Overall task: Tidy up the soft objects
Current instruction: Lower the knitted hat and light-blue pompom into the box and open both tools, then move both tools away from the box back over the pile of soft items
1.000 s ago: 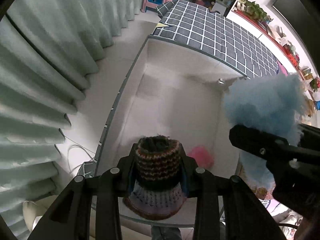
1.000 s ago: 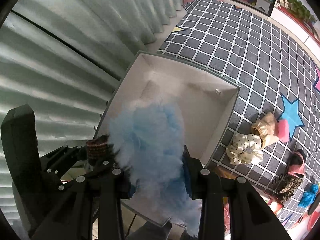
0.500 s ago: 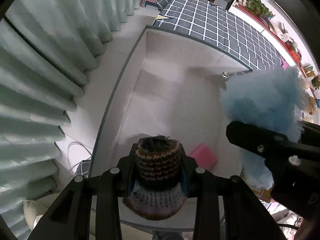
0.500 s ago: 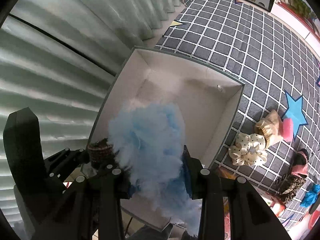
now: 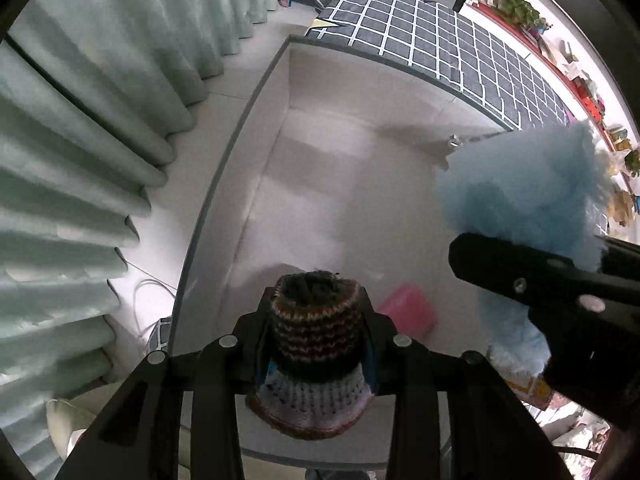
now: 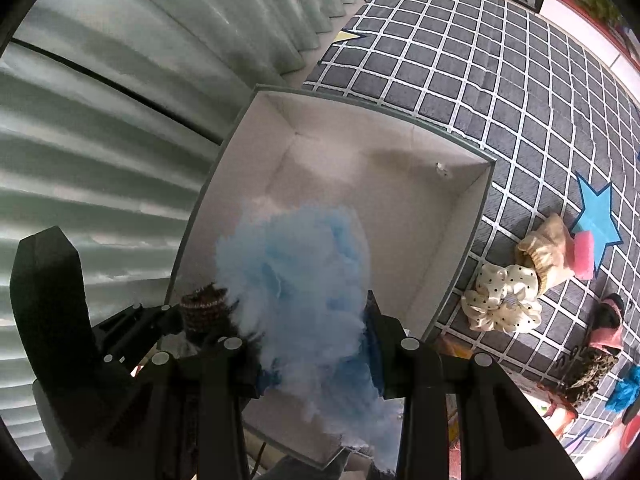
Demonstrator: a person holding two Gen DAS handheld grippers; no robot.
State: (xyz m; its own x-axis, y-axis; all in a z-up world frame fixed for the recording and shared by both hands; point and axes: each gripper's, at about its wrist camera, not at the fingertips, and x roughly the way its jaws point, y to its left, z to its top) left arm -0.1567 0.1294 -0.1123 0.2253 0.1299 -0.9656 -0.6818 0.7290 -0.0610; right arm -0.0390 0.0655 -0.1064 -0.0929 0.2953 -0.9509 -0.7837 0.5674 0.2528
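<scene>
A white open box (image 5: 224, 184) stands on the checked mat beside the curtain. My left gripper (image 5: 316, 308) hangs over its near end with a striped knitted piece (image 5: 316, 332) between the pads. The jaws are opening, and the pads still touch the knit. To its right my right gripper (image 6: 308, 320) is shut on a fluffy light-blue tuft (image 6: 296, 264), also above the box (image 6: 460, 248). In the left wrist view the same tuft (image 5: 520, 192) rises above a black finger (image 5: 520, 276). A pink soft thing (image 5: 406, 310) lies on the box floor.
On the checked mat (image 6: 480, 60) right of the box lie a cream dotted scrunchie (image 6: 502, 298), a beige one (image 6: 544, 252), a pink sponge (image 6: 584, 256), a leopard-print scrunchie (image 6: 592, 376) and a blue one (image 6: 628, 390). Pale green curtains (image 5: 80, 140) hang along the left.
The box has drifted slightly nearer and larger in both views. Both grippers still hold their pieces over it.
</scene>
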